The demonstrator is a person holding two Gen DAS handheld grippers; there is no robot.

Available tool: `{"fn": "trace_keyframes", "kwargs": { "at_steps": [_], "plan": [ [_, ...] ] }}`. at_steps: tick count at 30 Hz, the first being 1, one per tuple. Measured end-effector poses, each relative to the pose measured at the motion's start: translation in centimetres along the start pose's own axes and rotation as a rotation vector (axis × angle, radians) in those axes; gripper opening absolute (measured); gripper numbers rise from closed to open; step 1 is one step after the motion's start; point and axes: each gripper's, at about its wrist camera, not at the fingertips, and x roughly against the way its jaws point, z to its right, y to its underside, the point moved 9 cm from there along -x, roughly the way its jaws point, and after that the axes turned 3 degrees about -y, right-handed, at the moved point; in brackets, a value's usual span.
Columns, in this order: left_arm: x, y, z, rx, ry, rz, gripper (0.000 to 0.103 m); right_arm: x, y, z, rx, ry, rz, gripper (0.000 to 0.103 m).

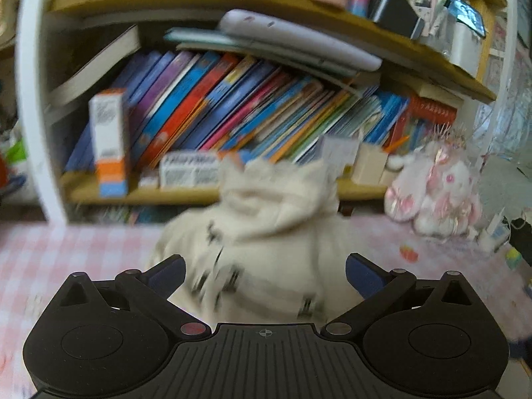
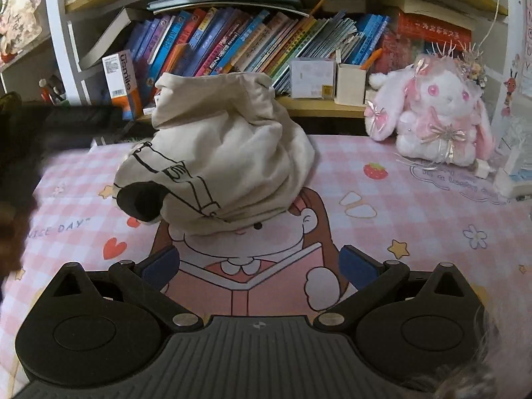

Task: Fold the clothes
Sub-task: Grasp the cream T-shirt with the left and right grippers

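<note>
centre of right wrist frame: cream garment heaped tall on the pink checked mat, blocking the middle.
lower centre: bare mat between garment and right gripper; jaws spread, nothing between them.
right of frame: open mat from garment to plush rabbit; rabbit and small white items fill the far right edge.
rear: bookshelf closes off the back, just behind the garment.
left wrist frame, blurred: garment directly ahead of left gripper, jaws spread; mat open at lower left.

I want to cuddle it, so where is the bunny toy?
In the right wrist view, the bunny toy sits at the far right of the pink desk mat, just before the bookshelf.
</note>
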Motion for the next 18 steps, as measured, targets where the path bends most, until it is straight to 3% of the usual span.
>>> {"fn": "trace_keyframes", "kwargs": {
  "at_steps": [6, 8, 10, 12, 13, 15, 18],
  "plan": [
    [-3.4, -3.4, 1.4, -0.044, -0.013, 0.043, 0.102, 1.2, 0.3, 0.2, 0.007, 0.024, 0.000, 0.101],
    [-4.3, -3.6, 1.4, -0.051, -0.024, 0.039, 0.096, 1.7, 0.4, 0.3, 0.000, 0.017, 0.008, 0.101],
    [-5.1, -3.5, 1.3, -0.066, -0.041, 0.023, 0.078, 2.0, 0.4, 0.7, -0.022, 0.011, 0.013, 0.101],
    [-5.5, -3.3, 1.1, -0.061, -0.041, 0.000, 0.020, 2.4, 0.4, 1.2, -0.044, 0.004, 0.017, 0.101],
    [-5.7, -3.1, 0.9, -0.055, -0.038, -0.012, 0.009, 2.6, 0.5, 1.4, -0.055, 0.001, 0.020, 0.101],
    [-4.3, -3.8, 0.5, -0.024, -0.018, 0.026, 0.007, 2.9, 0.5, 1.8, -0.077, -0.005, 0.024, 0.101],
    [0.8, -6.0, 0.8, 0.030, 0.036, 0.160, 0.006, 3.4, 0.5, 2.3, -0.107, -0.018, 0.032, 0.101]
  ]
}}
